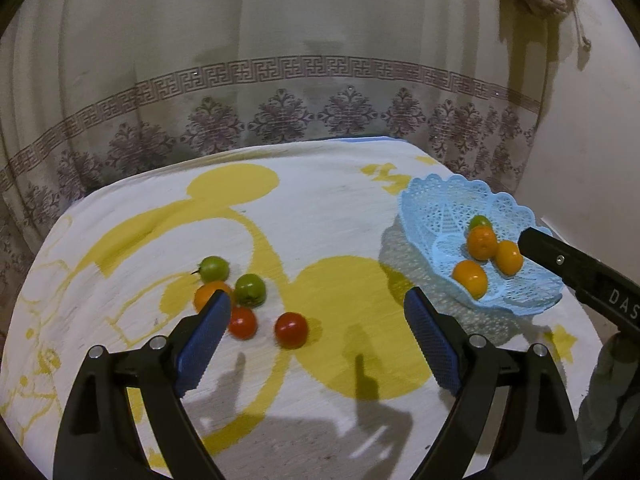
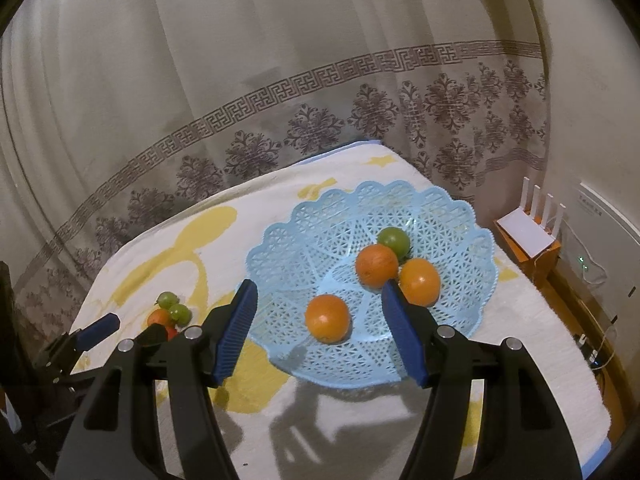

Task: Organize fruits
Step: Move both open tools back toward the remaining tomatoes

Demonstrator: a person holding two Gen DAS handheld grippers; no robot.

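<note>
My left gripper (image 1: 316,300) hangs open over a loose cluster on the cloth: two green tomatoes (image 1: 214,268) (image 1: 250,289), an orange (image 1: 206,293) partly behind the left pad, and two red tomatoes (image 1: 242,322) (image 1: 291,329). Nothing sits between its pads. The light blue lattice basket (image 2: 300,240) holds three oranges (image 2: 327,318) (image 2: 376,266) (image 2: 420,282) and a green tomato (image 2: 394,240). My right gripper (image 2: 320,292) hovers open over the basket's near side, with the nearest orange lying in the basket beneath it. The basket (image 1: 440,208) stands right of the left gripper.
The table carries a white cloth with yellow shapes (image 1: 352,320). A patterned curtain (image 1: 280,80) hangs close behind it. A white router on an orange box (image 2: 528,236) stands beyond the table's right edge, with cables along the wall.
</note>
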